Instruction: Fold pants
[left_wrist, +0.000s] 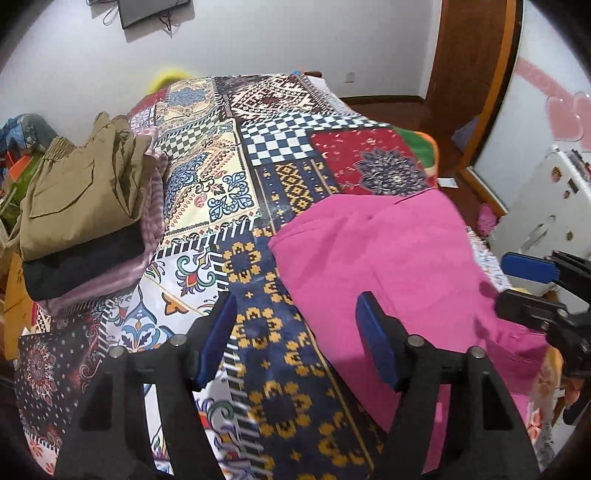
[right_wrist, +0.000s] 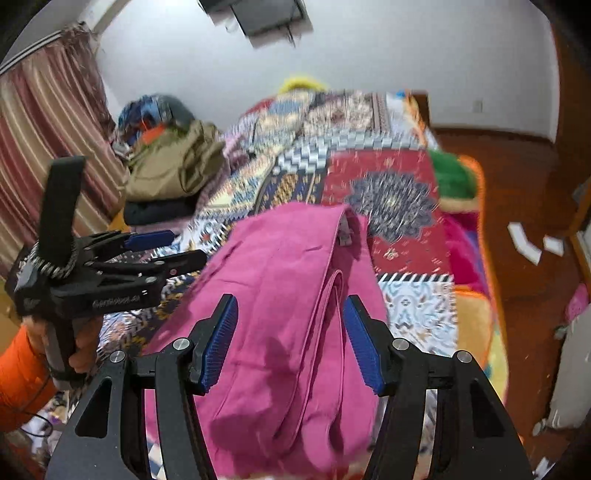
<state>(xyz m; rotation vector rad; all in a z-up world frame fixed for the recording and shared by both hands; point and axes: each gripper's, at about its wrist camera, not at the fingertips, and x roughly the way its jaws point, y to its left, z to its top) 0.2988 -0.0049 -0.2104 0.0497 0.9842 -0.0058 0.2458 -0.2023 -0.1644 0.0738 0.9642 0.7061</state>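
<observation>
Pink pants (right_wrist: 288, 295): lay folded lengthwise on the patterned bedspread (left_wrist: 258, 206), near its right edge. Step, as judged: between folds; the next needed a fresh grip on one end. Left gripper (left_wrist: 295, 325) and right gripper (right_wrist: 290, 325): both angled downward above the cloth, jaws apart, holding nothing.

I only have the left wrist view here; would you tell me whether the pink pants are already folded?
Observer: Yes, the right wrist view shows the pink pants doubled lengthwise, with layered edges running down the middle.
Operator: Is the right gripper holding them?
Observer: No, the right gripper stands open above the fabric, pads not pressing it.
Operator: What is beyond the folded stack on my left?
Observer: A striped curtain hangs beside the bed there, behind the khaki garment.
</observation>
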